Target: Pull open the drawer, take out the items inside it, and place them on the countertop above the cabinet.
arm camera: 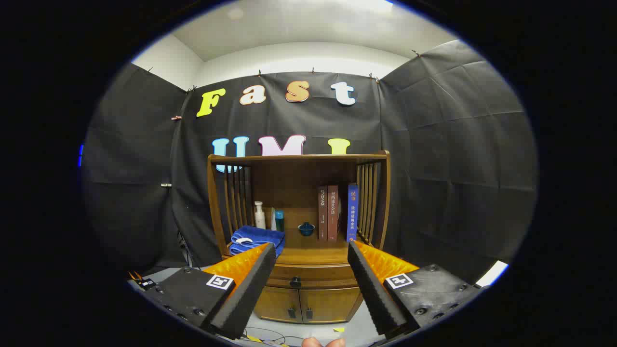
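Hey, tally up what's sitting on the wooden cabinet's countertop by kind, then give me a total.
Upright hardcover books: 3, two brown and one blue
Bottles: 2, one white pump bottle, one teal
Folded blue towel: 1
Small dark blue lidded bowl: 1
Total: 7
The drawer is closed; the gripper, jaws open, is short of it.

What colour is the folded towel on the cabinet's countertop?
Blue; the folded towel lies at the wooden cabinet's countertop, beyond the open gripper, in the gripper view.
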Available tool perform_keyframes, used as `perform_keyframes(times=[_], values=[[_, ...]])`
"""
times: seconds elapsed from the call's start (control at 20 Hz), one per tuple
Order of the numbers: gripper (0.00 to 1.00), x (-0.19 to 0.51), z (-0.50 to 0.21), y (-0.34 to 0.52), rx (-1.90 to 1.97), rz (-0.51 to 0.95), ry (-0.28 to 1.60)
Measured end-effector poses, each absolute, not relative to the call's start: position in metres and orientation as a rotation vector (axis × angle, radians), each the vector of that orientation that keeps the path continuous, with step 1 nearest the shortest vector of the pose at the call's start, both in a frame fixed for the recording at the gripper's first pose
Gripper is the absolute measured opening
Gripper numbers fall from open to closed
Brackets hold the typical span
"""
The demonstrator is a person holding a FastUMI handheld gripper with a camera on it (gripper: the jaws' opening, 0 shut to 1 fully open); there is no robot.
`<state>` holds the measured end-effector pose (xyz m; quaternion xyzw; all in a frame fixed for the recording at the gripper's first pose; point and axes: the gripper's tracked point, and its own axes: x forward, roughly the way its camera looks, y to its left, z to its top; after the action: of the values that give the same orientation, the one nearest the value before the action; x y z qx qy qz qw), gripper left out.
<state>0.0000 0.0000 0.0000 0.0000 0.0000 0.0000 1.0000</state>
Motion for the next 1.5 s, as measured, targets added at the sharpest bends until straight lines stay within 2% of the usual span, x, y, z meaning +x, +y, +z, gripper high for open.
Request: perform_keyframes(times=[1.1,1.5], values=[[0.99,-0.002,-0.012,-0.009,0.019,-0.015,-0.028],[0.99,0.037,-0.096,-0.01,-0.027,-0.043,-0.014]])
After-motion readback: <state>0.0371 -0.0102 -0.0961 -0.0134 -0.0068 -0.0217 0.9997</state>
